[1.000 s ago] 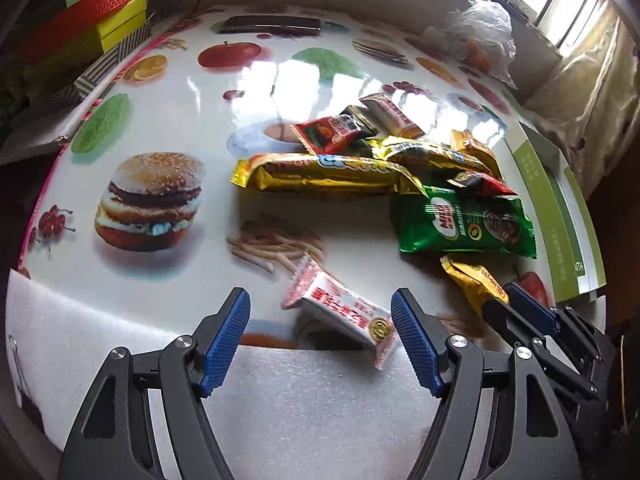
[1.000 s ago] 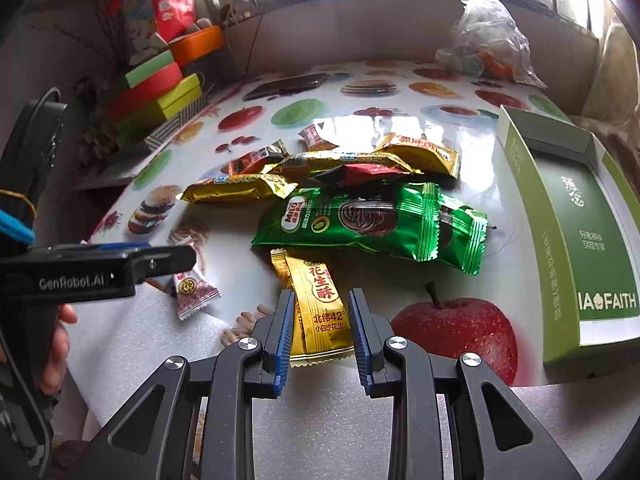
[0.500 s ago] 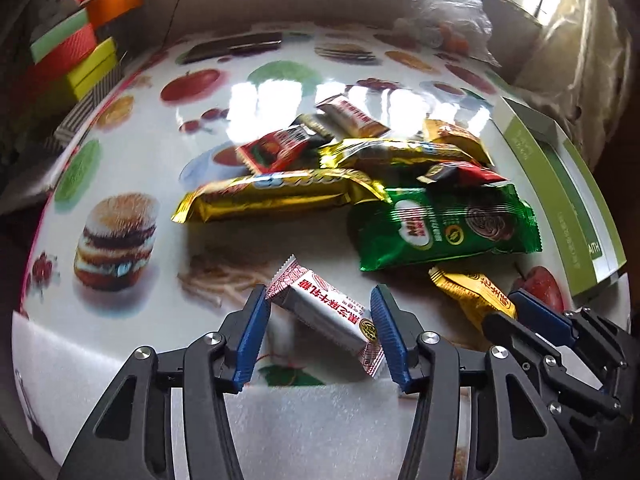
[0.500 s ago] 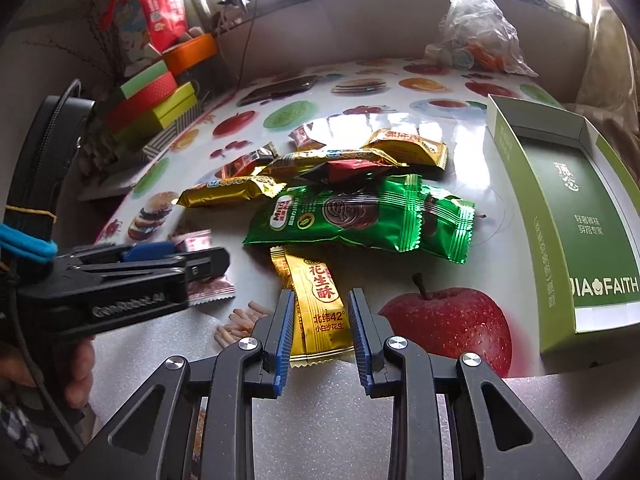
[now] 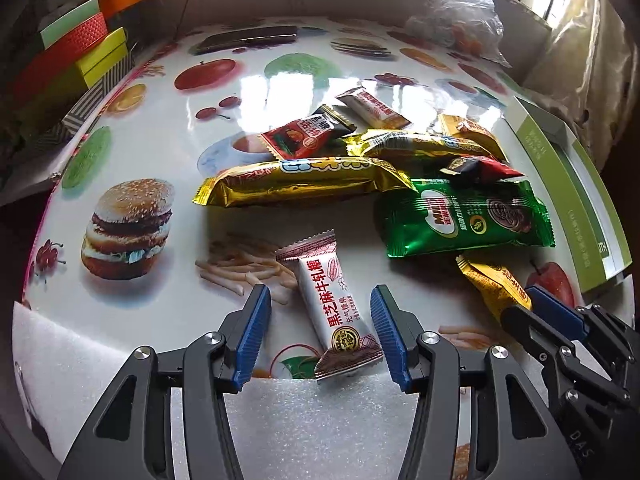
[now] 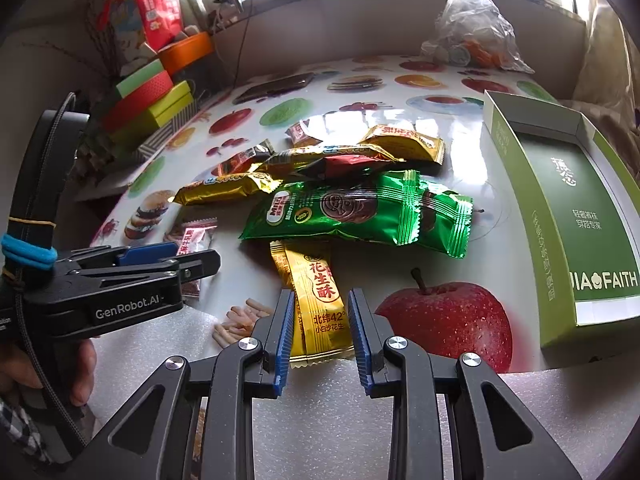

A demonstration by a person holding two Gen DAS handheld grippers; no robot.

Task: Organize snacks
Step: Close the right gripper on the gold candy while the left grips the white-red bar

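**Green box waits as both tongs straddle sweets**

Green box (image 6: 560, 216) lies open at the right table edge, nearest the right tongs (image 6: 320, 332). These are pressed onto the yellow bar (image 6: 320, 300), whose long axis runs straight out between the pads. The left tongs (image 5: 316, 336), half spread after closing in, flank the white candy (image 5: 328, 304), angled slightly; neither pad visibly touches it.

green box (image 6: 560, 208) cut by frame edge; plastic bag (image 6: 472, 28) contents unclear; far wrappers overlapped
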